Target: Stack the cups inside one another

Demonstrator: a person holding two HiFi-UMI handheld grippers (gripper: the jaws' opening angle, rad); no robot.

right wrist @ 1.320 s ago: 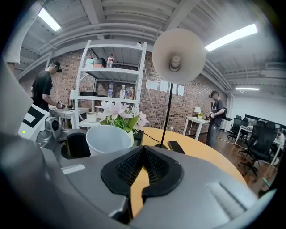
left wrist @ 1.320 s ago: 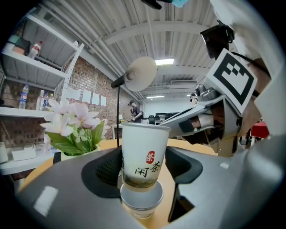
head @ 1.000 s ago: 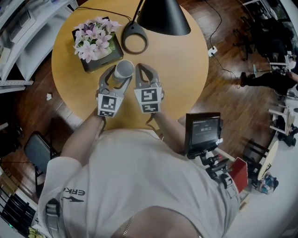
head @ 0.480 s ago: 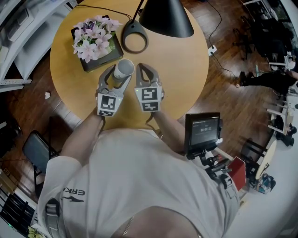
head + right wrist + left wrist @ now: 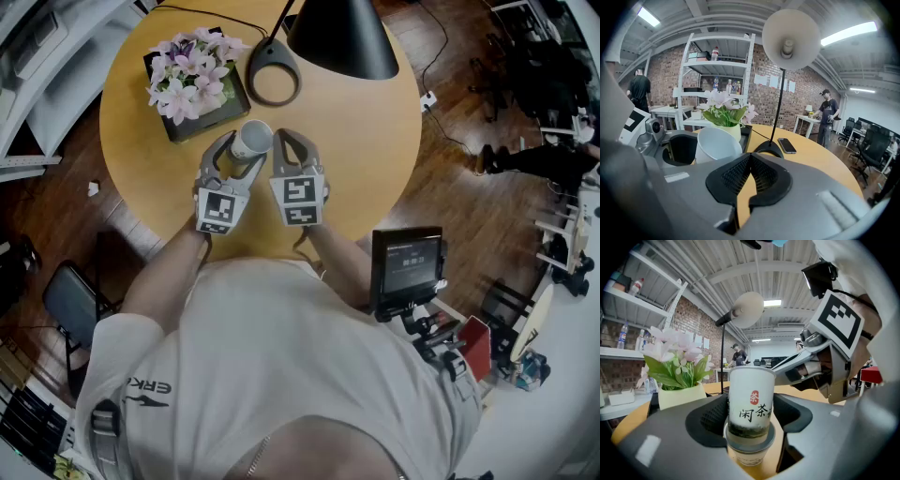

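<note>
With left tool (image 5: 750, 416) clamped on the nested cups (image 5: 751, 394), steadying them over the worktop (image 5: 356, 141) for seating, idling the empty, pinched-together right tool (image 5: 750, 164) alongside.

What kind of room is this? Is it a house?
Probably an office or workshop, not a house: rows of office chairs, a metal shelf against a brick wall, and a person standing at a desk.

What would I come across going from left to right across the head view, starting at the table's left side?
pink flowers → paper cup → black lamp shade → small screen, which is off the table's right edge.
</note>
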